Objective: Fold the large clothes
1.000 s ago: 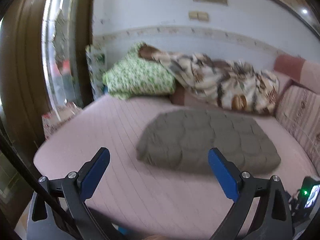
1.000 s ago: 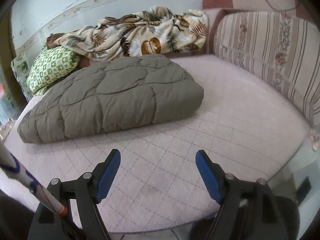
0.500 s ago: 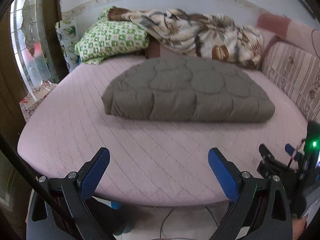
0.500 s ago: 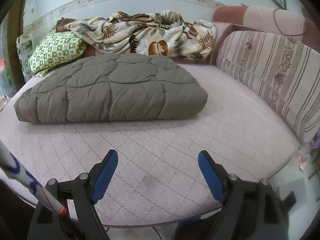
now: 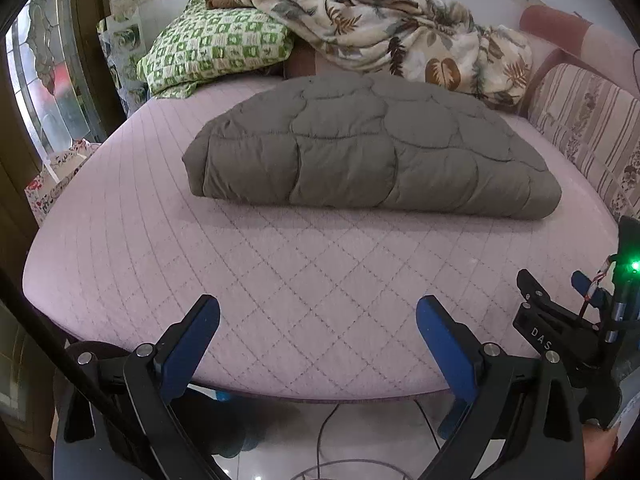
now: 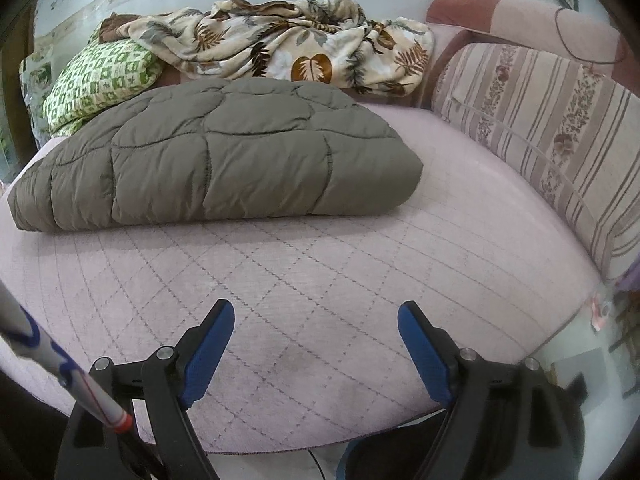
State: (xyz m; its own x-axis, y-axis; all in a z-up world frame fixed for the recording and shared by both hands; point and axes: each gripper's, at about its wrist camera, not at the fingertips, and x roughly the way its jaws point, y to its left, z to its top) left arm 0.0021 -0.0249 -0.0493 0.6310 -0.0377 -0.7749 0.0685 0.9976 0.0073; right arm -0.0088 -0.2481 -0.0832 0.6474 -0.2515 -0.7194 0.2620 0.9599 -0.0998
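A grey-brown quilted puffer garment (image 5: 372,152) (image 6: 216,160) lies folded into a thick bundle in the middle of the pink quilted bed (image 5: 280,280) (image 6: 320,272). My left gripper (image 5: 318,312) hangs open over the bed's near edge, well short of the bundle, nothing between its blue pads. My right gripper (image 6: 316,320) is likewise open and empty above the near part of the bed, the bundle lying further off and to its left. In the left wrist view the right gripper's black body (image 5: 568,328) shows at the right edge.
A green checked pillow (image 5: 212,56) (image 6: 100,80) and a crumpled leaf-print blanket (image 5: 400,36) (image 6: 300,44) lie along the far wall. A striped cushion (image 5: 592,128) (image 6: 552,140) lines the right side. Tiled floor with a cable (image 5: 328,432) runs below the bed's edge.
The left gripper has sunk and tilted downward, so the bed's near edge and floor now show. The right gripper shifted slightly and rolled; its jaws stand a little wider. The bundle has not moved.
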